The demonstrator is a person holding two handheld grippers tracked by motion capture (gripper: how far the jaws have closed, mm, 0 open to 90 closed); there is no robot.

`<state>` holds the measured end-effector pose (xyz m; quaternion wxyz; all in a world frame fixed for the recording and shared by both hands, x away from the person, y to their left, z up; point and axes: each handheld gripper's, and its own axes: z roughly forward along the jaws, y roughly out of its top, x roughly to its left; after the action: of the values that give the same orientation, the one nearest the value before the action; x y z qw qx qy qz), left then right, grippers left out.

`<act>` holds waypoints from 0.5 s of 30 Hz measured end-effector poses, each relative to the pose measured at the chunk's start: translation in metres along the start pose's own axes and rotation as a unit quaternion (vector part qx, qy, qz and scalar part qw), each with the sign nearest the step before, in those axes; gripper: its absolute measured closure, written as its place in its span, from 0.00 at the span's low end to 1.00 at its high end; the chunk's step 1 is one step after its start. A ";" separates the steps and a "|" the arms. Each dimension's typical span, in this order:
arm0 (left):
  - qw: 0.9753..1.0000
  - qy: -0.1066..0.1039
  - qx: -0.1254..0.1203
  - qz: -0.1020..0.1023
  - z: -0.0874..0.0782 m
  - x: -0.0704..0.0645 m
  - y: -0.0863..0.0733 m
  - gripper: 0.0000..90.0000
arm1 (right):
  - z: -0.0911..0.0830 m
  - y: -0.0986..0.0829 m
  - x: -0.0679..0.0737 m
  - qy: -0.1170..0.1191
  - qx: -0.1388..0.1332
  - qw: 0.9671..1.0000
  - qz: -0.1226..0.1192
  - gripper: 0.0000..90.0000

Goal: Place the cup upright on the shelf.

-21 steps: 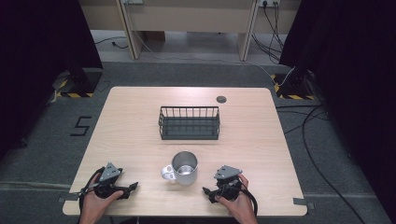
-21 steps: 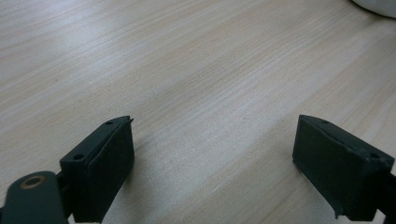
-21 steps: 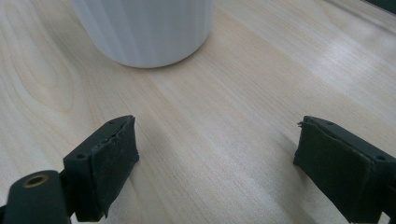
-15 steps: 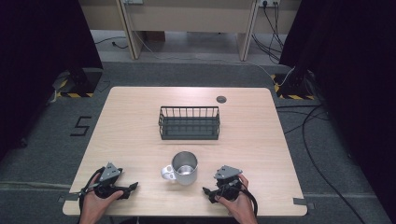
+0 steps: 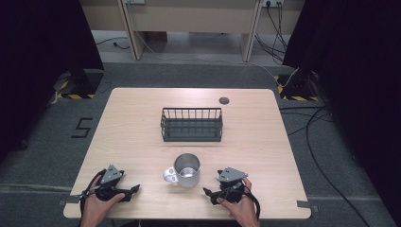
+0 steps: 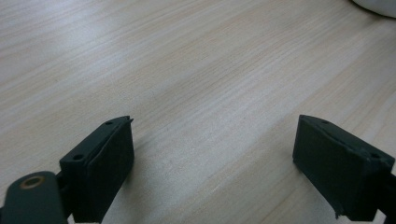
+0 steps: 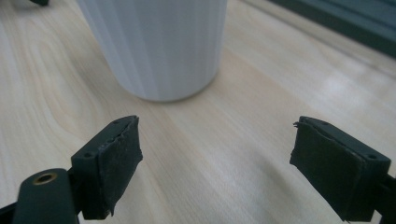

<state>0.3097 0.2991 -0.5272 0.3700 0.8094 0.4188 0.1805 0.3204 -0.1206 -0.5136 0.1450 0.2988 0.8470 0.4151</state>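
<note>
A white mug (image 5: 185, 170) with a shiny inside stands upright near the front middle of the wooden table (image 5: 132, 127), its handle turned to the left. Behind it sits a dark wire basket (image 5: 191, 125). My left gripper (image 5: 131, 190) rests at the front left, open, with bare wood between its jaws (image 6: 212, 149). My right gripper (image 5: 208, 194) lies at the front right, open, pointing at the mug (image 7: 156, 44), which stands a short way beyond its fingertips.
A small dark round disc (image 5: 223, 100) lies near the table's far right edge. Grey carpet, cables and black curtains surround the table. Bare wood lies to the left and right of the basket.
</note>
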 end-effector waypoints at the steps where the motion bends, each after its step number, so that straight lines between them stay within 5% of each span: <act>1: 1.000 0.000 0.000 0.000 0.000 0.000 0.000 0.13 | -0.004 0.003 0.001 0.001 -0.016 1.000 -0.006 0.17; 15: 1.000 0.000 0.000 0.000 0.000 0.000 0.000 0.13 | -0.016 0.022 0.007 0.019 -0.111 0.994 -0.017 0.17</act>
<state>0.3094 0.2990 -0.5272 0.3700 0.8093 0.4189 0.1808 0.3149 -0.1157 -0.4866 0.1682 0.2592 0.8032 0.5093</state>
